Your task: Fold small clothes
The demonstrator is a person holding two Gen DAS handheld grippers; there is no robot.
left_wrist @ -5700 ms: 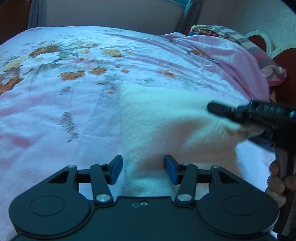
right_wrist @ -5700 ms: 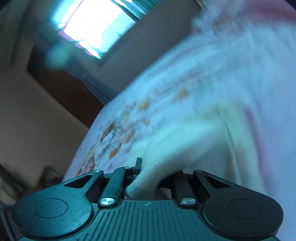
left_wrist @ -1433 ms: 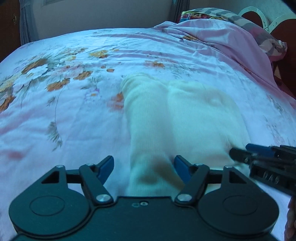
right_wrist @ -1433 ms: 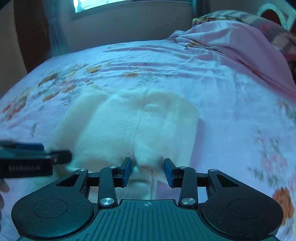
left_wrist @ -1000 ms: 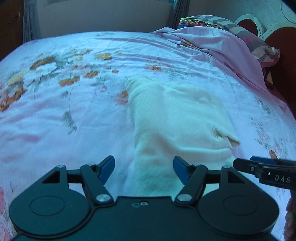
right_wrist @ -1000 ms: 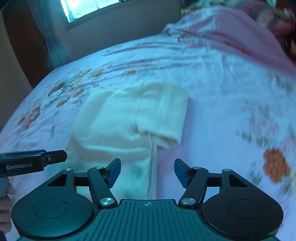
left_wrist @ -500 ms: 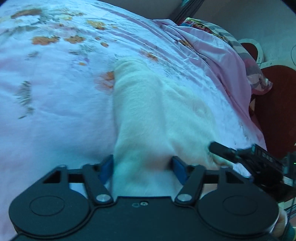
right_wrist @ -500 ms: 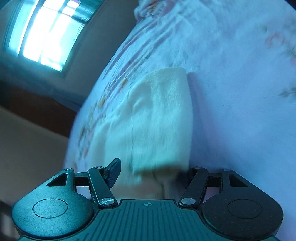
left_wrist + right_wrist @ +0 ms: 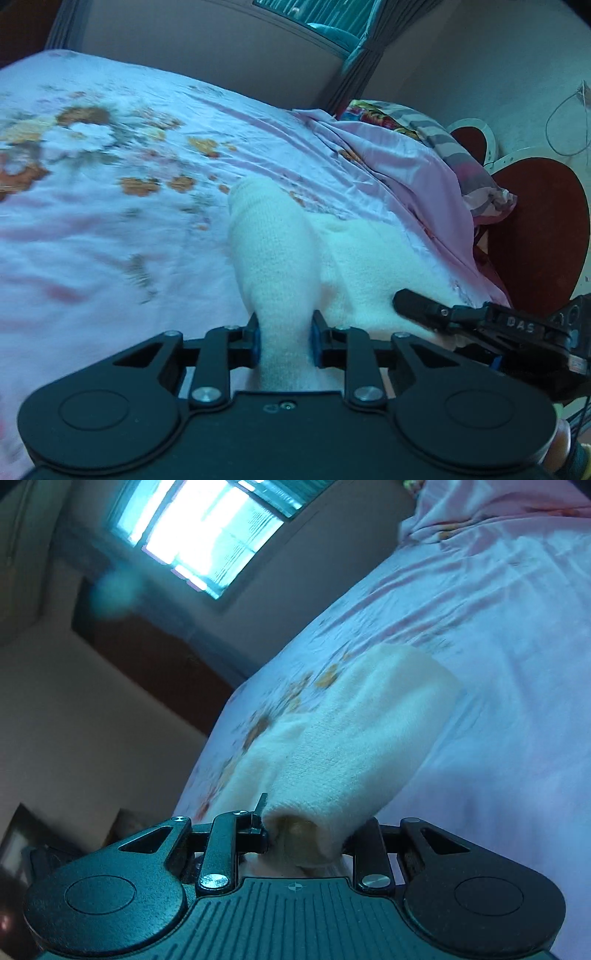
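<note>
Both grippers just closed, pinching cream garment (image 9: pixel 273 258): left gripper (image 9: pixel 284 341), right gripper (image 9: pixel 306 836).

— What does the garment (image 9: pixel 280 258) look like?
— A small cream-white knit piece, soft and fuzzy, already folded over on itself into thick layers.
— How does it lie?
— Its far end rests on the pink flowered bed (image 9: pixel 110 221). The near end is bunched into two rolled humps and lifted, one at the left, one at the right (image 9: pixel 332 760), where the roll's open end shows.
</note>
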